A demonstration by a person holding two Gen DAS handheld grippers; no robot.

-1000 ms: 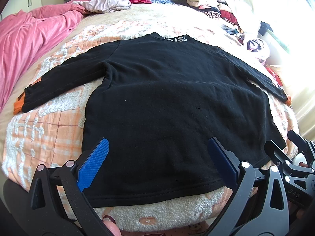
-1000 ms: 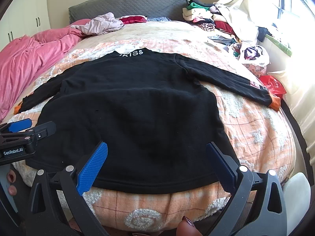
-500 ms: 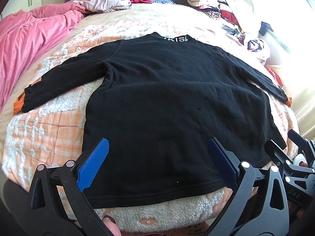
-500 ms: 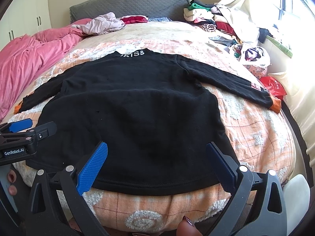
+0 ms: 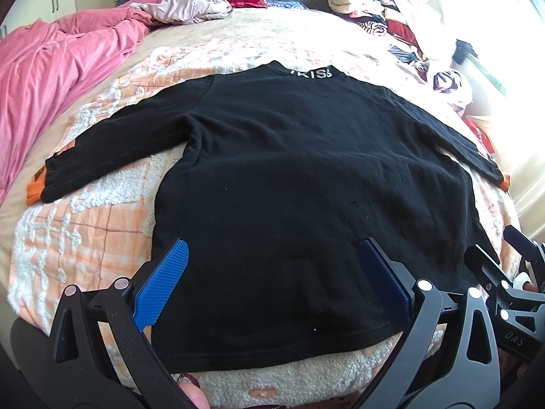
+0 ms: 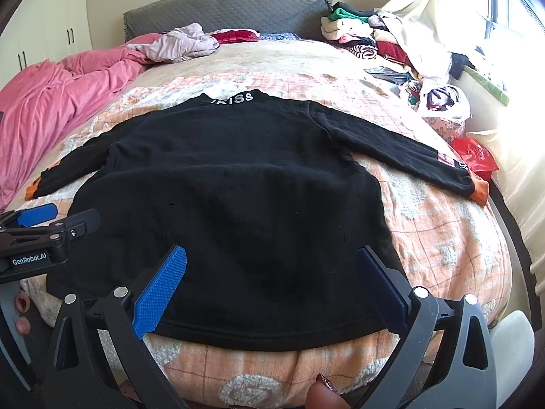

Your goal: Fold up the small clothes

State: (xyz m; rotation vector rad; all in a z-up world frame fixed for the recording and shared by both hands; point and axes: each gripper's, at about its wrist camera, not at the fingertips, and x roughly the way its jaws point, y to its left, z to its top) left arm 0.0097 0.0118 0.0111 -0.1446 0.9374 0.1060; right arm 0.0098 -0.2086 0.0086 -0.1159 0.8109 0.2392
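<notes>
A black long-sleeved sweater (image 5: pixel 306 177) (image 6: pixel 231 184) lies flat on the bed, neck with white lettering at the far side, both sleeves spread out with orange cuffs. My left gripper (image 5: pixel 272 255) hovers open over the sweater's near hem, towards its left side, with nothing between its blue pads. My right gripper (image 6: pixel 269 259) is open above the hem's right part, also holding nothing. The left gripper (image 6: pixel 51 218) shows at the left edge of the right wrist view; the right gripper (image 5: pixel 504 255) shows at the right edge of the left wrist view.
An orange-and-white checked blanket (image 6: pixel 442 238) covers the bed. A pink duvet (image 5: pixel 51 78) is bunched at the left. A pale garment (image 6: pixel 177 44) lies near the grey headboard (image 6: pixel 238 6). Piled clothes (image 6: pixel 374 44) and a red bag (image 6: pixel 477 160) sit along the right edge.
Both grippers have crept slightly back and up from the sweater; the sweater itself has not moved and both grippers stay open.
</notes>
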